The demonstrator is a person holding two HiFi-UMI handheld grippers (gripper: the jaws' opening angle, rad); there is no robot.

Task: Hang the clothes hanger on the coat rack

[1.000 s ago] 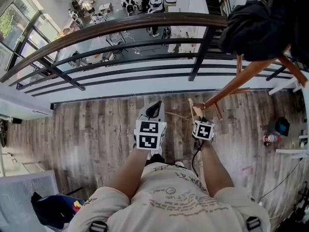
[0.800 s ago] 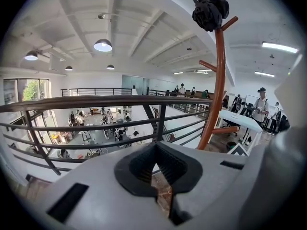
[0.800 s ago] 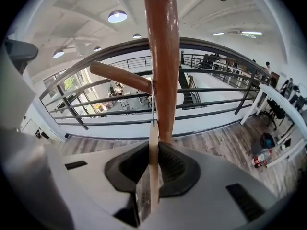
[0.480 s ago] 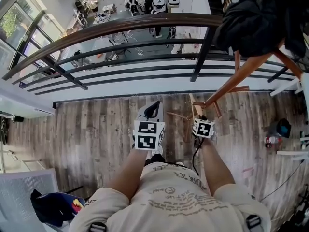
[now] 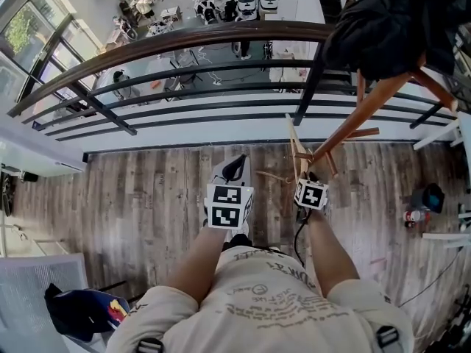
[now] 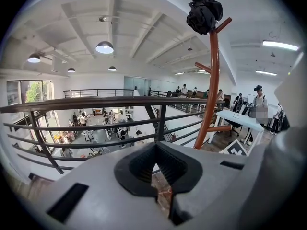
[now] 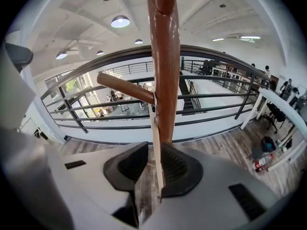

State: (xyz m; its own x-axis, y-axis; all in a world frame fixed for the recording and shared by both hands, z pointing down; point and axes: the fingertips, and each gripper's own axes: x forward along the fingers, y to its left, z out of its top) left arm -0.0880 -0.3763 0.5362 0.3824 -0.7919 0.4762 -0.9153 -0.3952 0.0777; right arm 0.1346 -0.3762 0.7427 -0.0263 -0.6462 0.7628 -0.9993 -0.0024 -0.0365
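A pale wooden clothes hanger (image 5: 293, 142) stands upright in my right gripper (image 5: 308, 177), which is shut on its lower edge. In the right gripper view the hanger (image 7: 157, 147) runs up between the pads, and its metal hook sits against the brown coat rack pole (image 7: 163, 47), just under a side peg (image 7: 122, 86). The coat rack (image 5: 368, 109) leans up to the right in the head view, with a black garment (image 5: 375, 28) on its top. My left gripper (image 5: 234, 166) is shut on nothing and hangs left of the hanger; it faces the railing, and its own view shows the rack (image 6: 211, 95) to the right.
A dark metal railing (image 5: 184, 39) runs just beyond the rack, with a drop to a lower floor behind it. A white table (image 6: 240, 119) and people stand to the right. A red can (image 5: 412, 217) and a dark bag (image 5: 81, 315) lie on the wooden floor.
My right gripper has lifted the hanger higher along the rack pole. The left gripper has stayed where it was.
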